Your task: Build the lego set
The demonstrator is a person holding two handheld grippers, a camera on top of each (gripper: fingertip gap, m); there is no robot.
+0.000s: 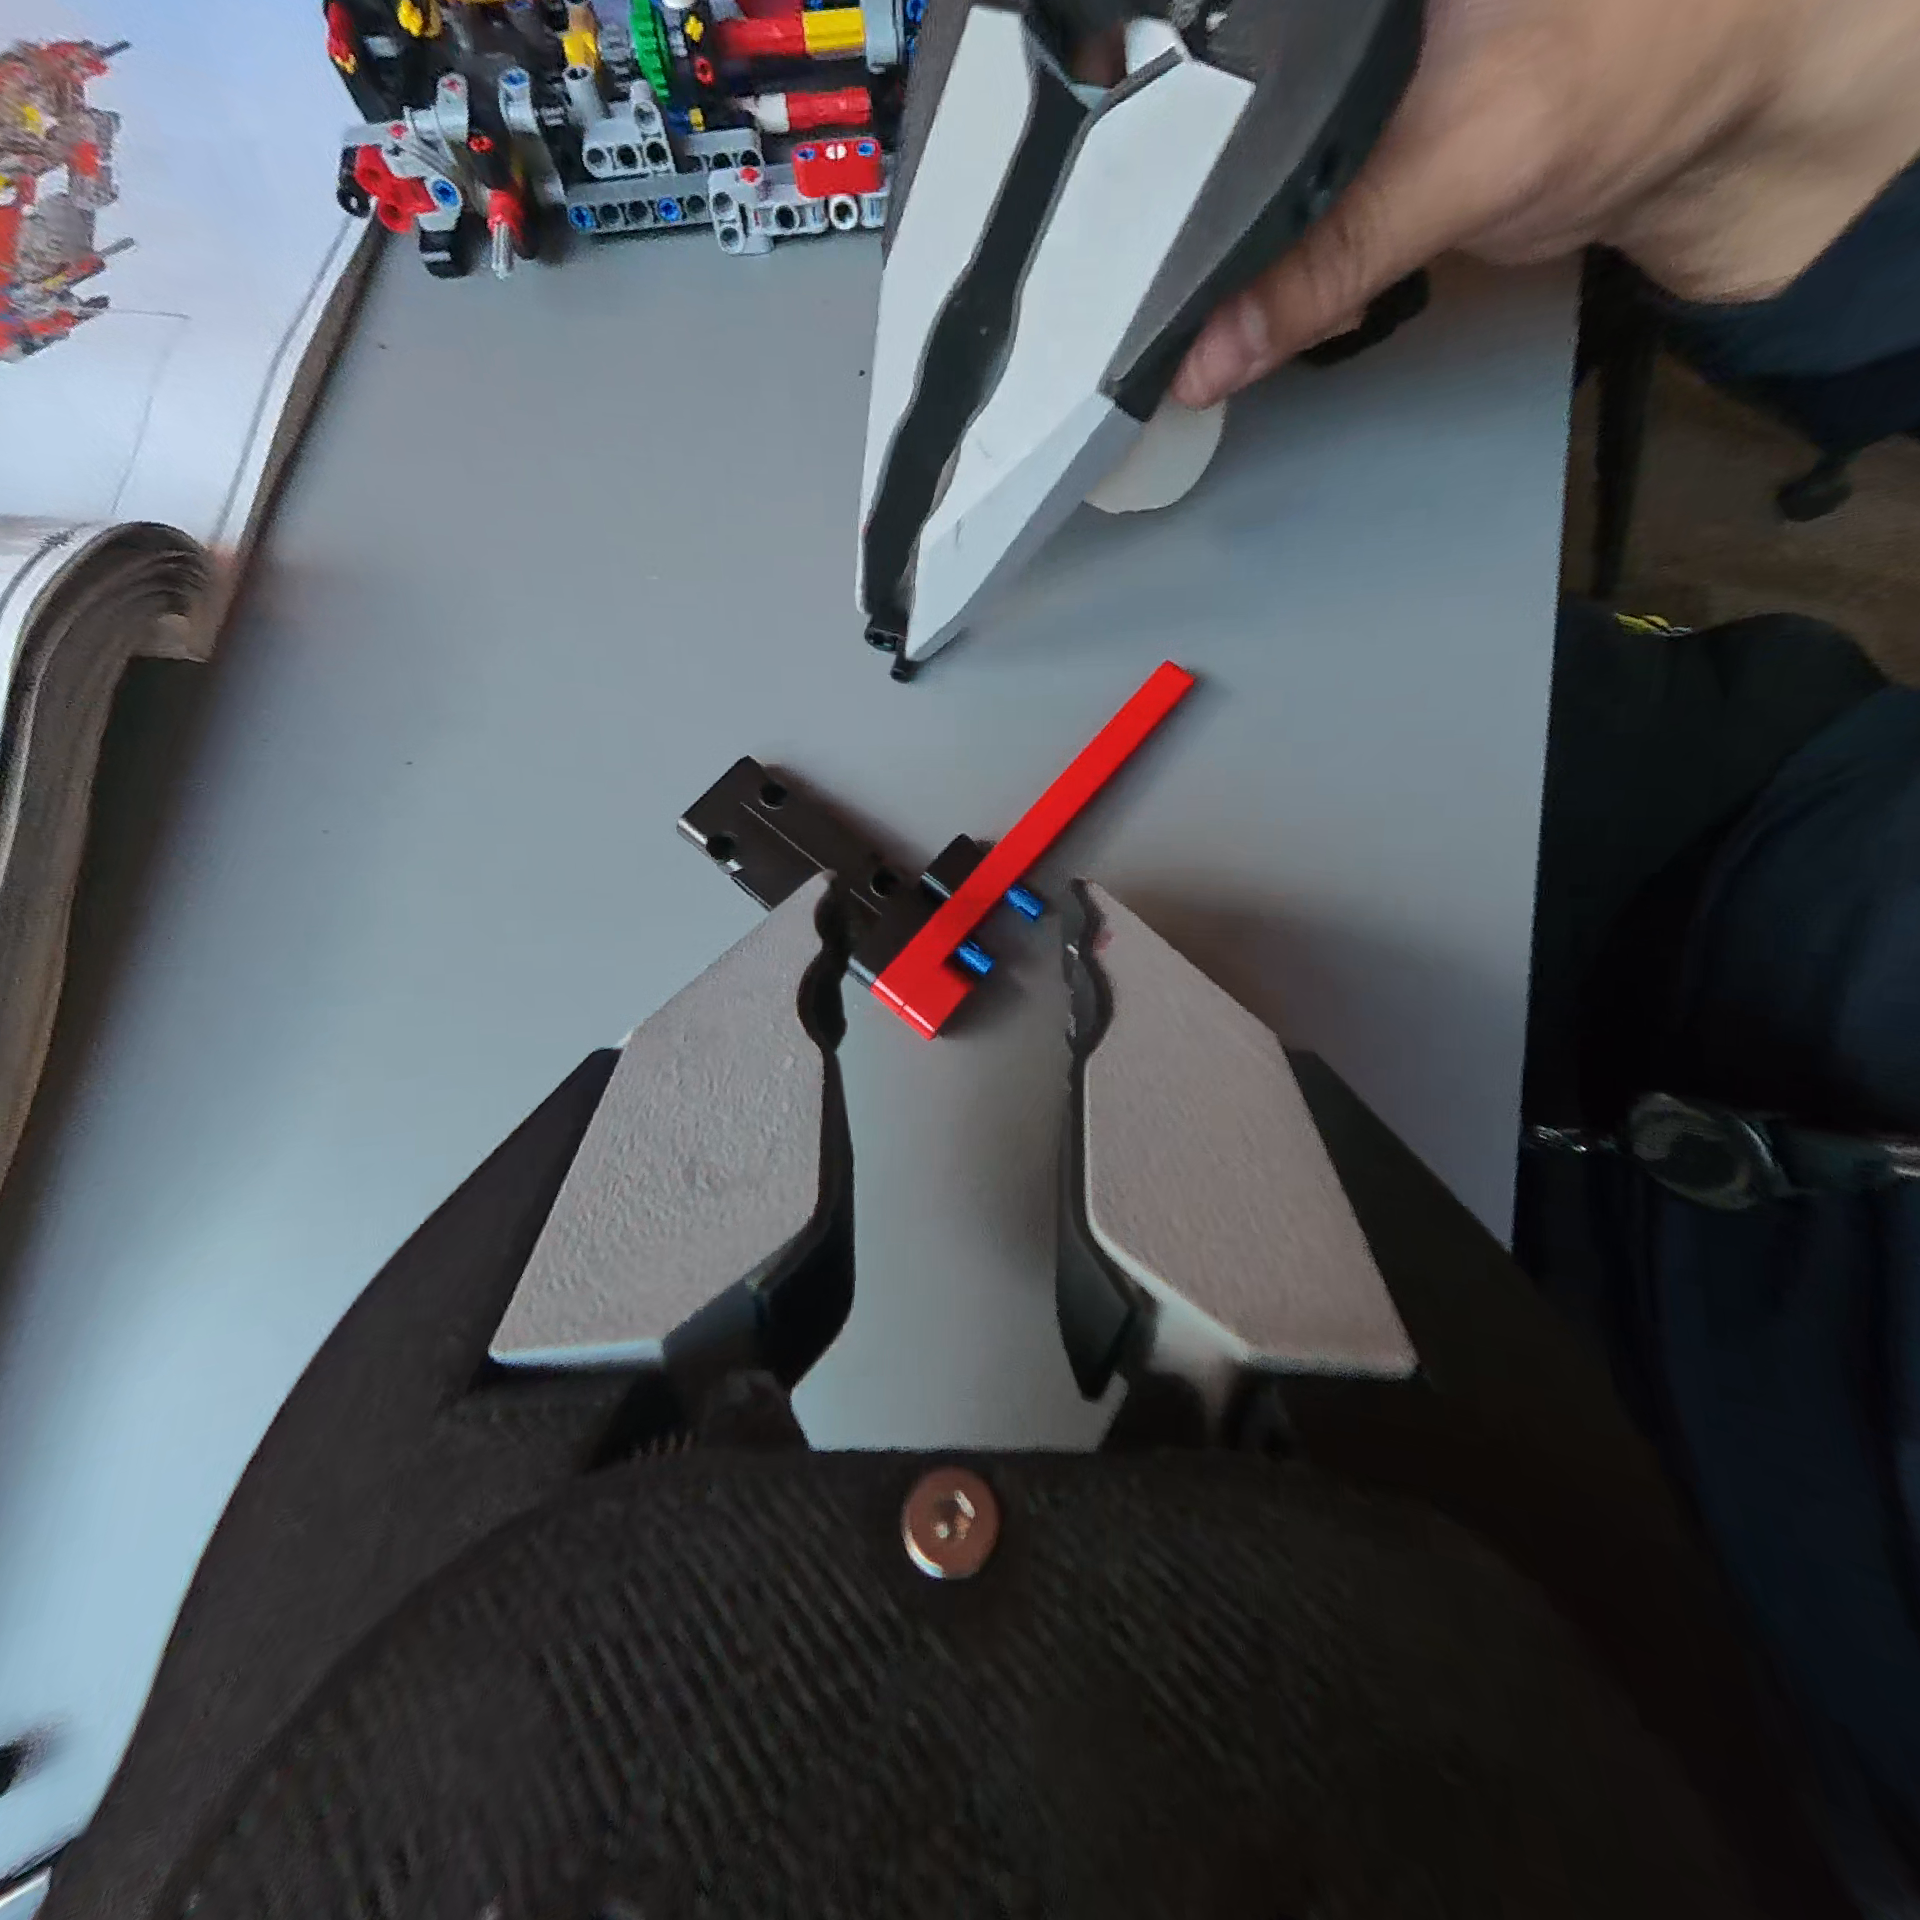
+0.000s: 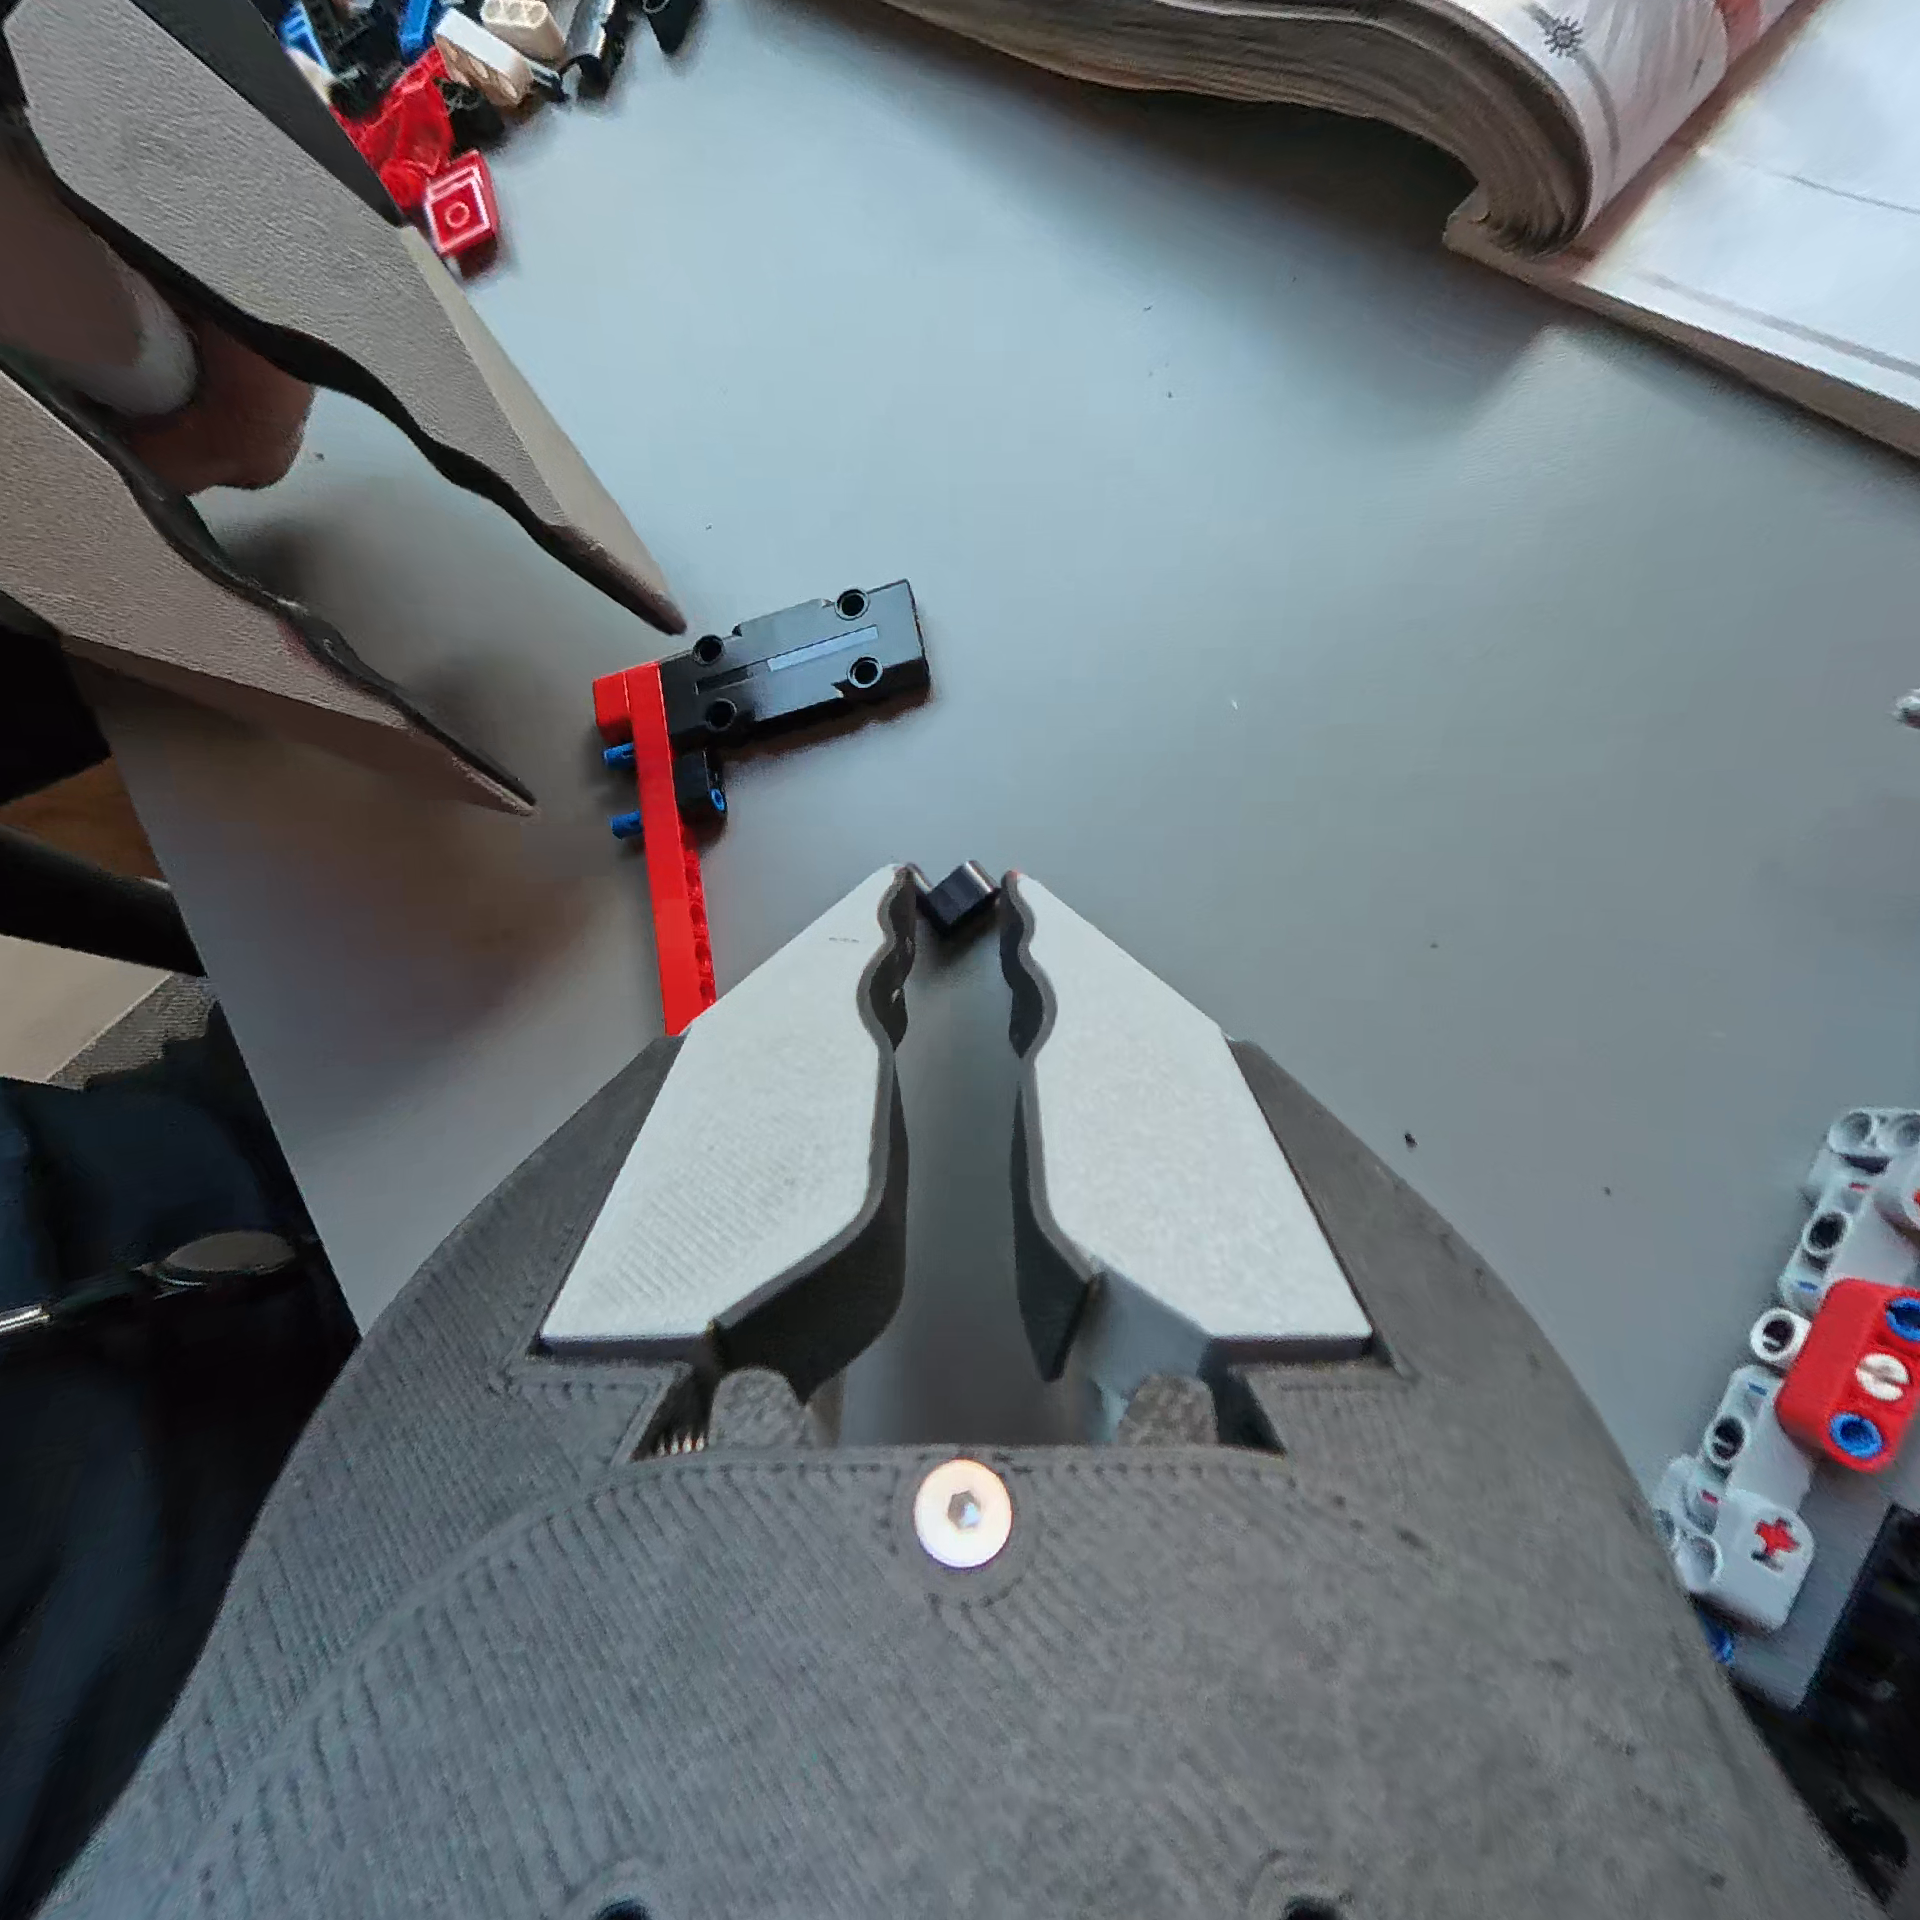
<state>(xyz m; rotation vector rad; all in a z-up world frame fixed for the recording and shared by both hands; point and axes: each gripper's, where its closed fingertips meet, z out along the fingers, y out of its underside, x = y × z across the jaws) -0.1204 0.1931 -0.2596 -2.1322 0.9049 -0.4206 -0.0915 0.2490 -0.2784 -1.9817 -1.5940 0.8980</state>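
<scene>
Left tool [image 1: 951, 940]: jaws wide, straddling the red beam [image 1: 1039, 847] pinned to the black panel [image 1: 774, 831] near the surface [image 1: 520, 623] edge, gripping nothing. Right tool [image 2: 961, 883]: narrow, clamping a small black connector [image 2: 958, 896]. Advise steadying the assembly before insertion.

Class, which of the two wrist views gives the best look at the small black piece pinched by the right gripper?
The right wrist view: the small black piece sits close up between the right gripper's fingertips, pads against its sides. The left wrist view shows it only as a tiny dark shape at the far gripper's tips.
</scene>
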